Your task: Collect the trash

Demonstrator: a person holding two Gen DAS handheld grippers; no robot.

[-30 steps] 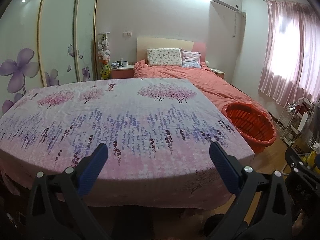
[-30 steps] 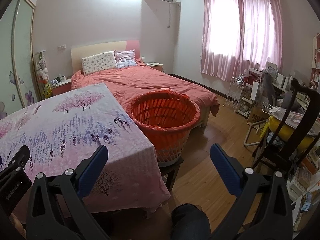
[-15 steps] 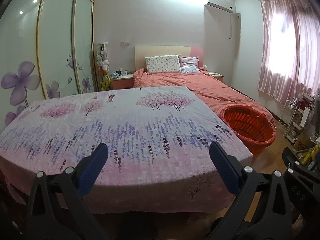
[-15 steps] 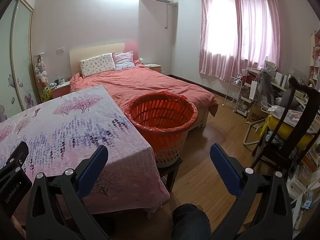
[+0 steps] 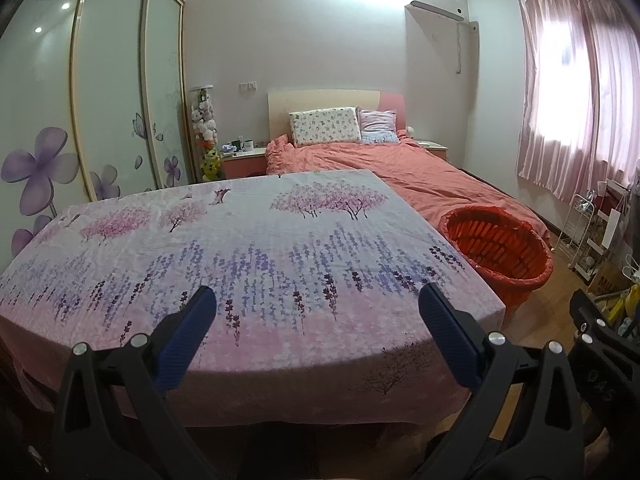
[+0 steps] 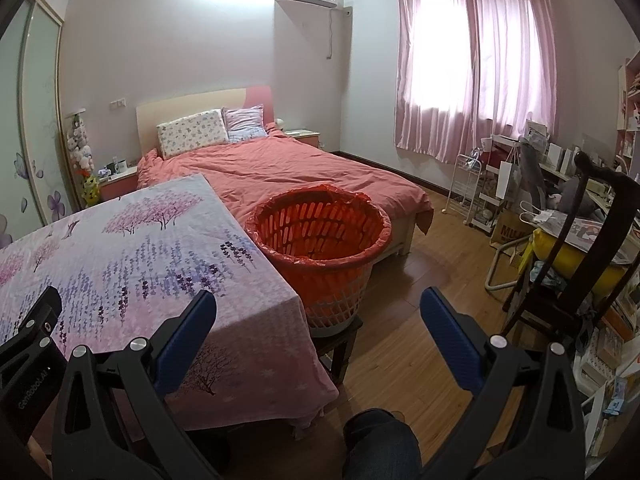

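Left wrist view: left gripper (image 5: 316, 312), black frame with blue-padded fingers, jaws spread wide, nothing between them. It hangs above the near edge of a table draped in a pink-and-lavender flower-printed cloth (image 5: 248, 248). No trash shows on the cloth. Orange slatted plastic basket lined with a red bag (image 5: 498, 246) sits off the table's right far corner, just beside the bed with the coral quilt (image 5: 400, 168). Part of the right gripper's black body shows at the lower right edge.

Right wrist view: right gripper (image 6: 318, 314), same build, jaws also spread and empty, held over the table's right corner and the wooden plank floor (image 6: 404, 312). The basket (image 6: 320, 240) stands on a dark low stool (image 6: 340, 340), touching the cloth's edge. Its inside looks empty as far as visible. A person's knee in blue denim (image 6: 380, 440) sits at the bottom.
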